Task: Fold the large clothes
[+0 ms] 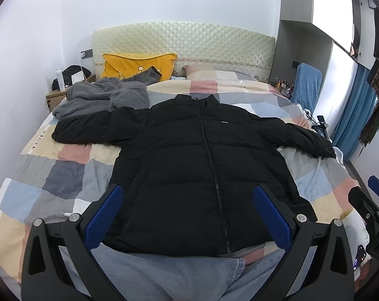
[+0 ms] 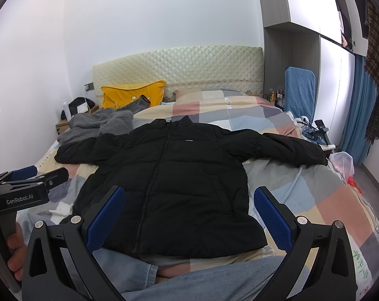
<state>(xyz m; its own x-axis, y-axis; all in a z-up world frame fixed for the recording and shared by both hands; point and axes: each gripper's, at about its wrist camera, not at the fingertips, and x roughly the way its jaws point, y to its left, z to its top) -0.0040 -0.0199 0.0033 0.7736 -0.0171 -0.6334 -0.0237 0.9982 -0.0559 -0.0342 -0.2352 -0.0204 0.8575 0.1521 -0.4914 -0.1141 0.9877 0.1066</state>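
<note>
**Black jacket spread flat, both claws wide and empty**

The black puffer jacket (image 1: 204, 170) lies face up on the patchwork bed (image 1: 64, 175), zipped, sleeves stretched out to either side, collar toward the headboard (image 1: 184, 42). The left claw (image 1: 188, 210) and right claw (image 2: 189, 212) hover above its hem, spread wide, gripping nothing. A grey fleece (image 1: 101, 97) lies touching the jacket's left-hand sleeve.

The black jacket (image 1: 202, 175) lies flat in the middle of the bed (image 1: 64, 175), sleeves spread wide. On each side of its body the checked quilt is bare, so there is room to reach in. A heap of grey fleece (image 1: 101, 97) sits on the far left, touching the left sleeve. Both hand-held grippers hang wide open above the near hem, touching nothing.
</note>
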